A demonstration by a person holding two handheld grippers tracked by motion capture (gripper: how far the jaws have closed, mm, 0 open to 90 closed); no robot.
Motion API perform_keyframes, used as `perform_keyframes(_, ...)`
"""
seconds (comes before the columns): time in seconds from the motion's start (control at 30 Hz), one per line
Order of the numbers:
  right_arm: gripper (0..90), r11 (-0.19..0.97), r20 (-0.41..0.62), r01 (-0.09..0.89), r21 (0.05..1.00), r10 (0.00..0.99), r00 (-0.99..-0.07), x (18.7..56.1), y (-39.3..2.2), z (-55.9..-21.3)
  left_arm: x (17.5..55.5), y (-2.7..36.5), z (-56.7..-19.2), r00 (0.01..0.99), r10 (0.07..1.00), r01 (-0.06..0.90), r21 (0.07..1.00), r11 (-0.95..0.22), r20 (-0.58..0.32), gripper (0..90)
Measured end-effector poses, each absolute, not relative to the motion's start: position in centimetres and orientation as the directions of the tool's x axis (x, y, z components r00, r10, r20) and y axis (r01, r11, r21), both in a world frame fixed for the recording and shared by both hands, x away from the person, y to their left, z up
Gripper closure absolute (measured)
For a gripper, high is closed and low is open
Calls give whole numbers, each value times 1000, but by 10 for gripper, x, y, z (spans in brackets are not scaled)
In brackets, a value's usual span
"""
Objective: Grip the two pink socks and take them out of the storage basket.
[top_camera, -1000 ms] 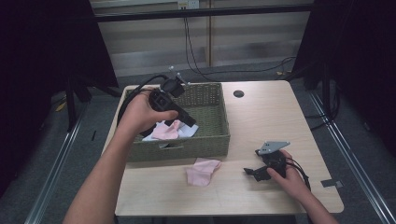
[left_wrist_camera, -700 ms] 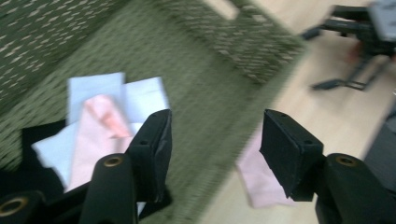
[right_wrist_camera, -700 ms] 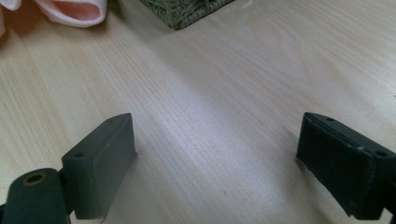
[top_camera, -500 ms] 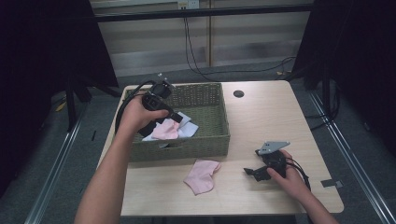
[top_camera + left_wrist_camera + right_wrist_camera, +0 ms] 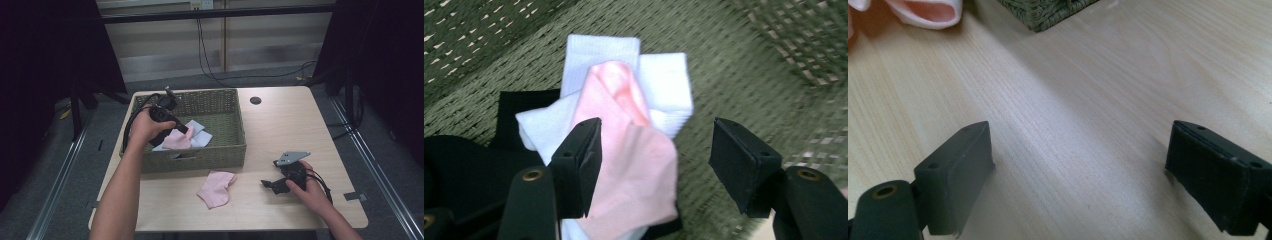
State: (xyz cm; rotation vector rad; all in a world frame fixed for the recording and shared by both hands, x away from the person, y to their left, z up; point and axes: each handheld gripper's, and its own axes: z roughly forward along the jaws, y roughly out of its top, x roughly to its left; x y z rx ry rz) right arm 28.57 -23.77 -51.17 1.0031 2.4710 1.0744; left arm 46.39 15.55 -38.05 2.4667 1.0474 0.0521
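Observation:
A pink sock [image 5: 176, 141] lies in the green woven basket [image 5: 200, 156], on top of white socks [image 5: 201, 135]. My left gripper [image 5: 182, 129] hangs just over it. Its jaws have just been opening and stand open. In the left gripper view the pink sock [image 5: 639, 165] lies under and partly between the jaws of the left gripper [image 5: 654, 150], untouched by the pads, with a white sock [image 5: 664, 80] and a black one [image 5: 519, 107] beneath. A second pink sock [image 5: 216, 188] lies on the table before the basket. My right gripper [image 5: 267, 185] rests open on the table.
The right gripper view shows bare light wood table [image 5: 1073, 75] between the open jaws of the right gripper [image 5: 1080, 155], with the pink sock's cuff [image 5: 923, 12] and the basket's corner [image 5: 1048, 12] beyond. A round cable hole [image 5: 255, 100] sits behind the basket.
My left hand has dropped lower and moved left inside the basket, and its jaws have spread apart over the pink sock. The right hand has stayed still.

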Motion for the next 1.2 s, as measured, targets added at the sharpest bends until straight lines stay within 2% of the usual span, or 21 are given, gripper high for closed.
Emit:
perform_keyframes(0.5, 106, 485, 31, 492, 723, 688, -725, 286, -238, -512, 483, 144, -418, 697, 703, 688, 410, -598, -143, 399)
perform_keyframes(0.73, 106, 486, 31, 492, 723, 688, -725, 286, -238, -512, 490, 137, -437, 698, 703, 695, 363, -621, -134, 422)
perform_keyframes(0.9, 106, 487, 30, 490, 723, 687, -726, 286, -238, -512, 491, 137, -442, 684, 719, 709, 343, -616, -122, 525)
perform_keyframes(1.1, 106, 486, 30, 490, 723, 687, -726, 286, -238, -512, 490, 141, -440, 637, 763, 752, 315, -580, -116, 784)
perform_keyframes(1.2, 106, 488, 28, 489, 723, 686, -727, 286, -238, -512, 490, 142, -433, 633, 764, 758, 298, -580, -125, 835)
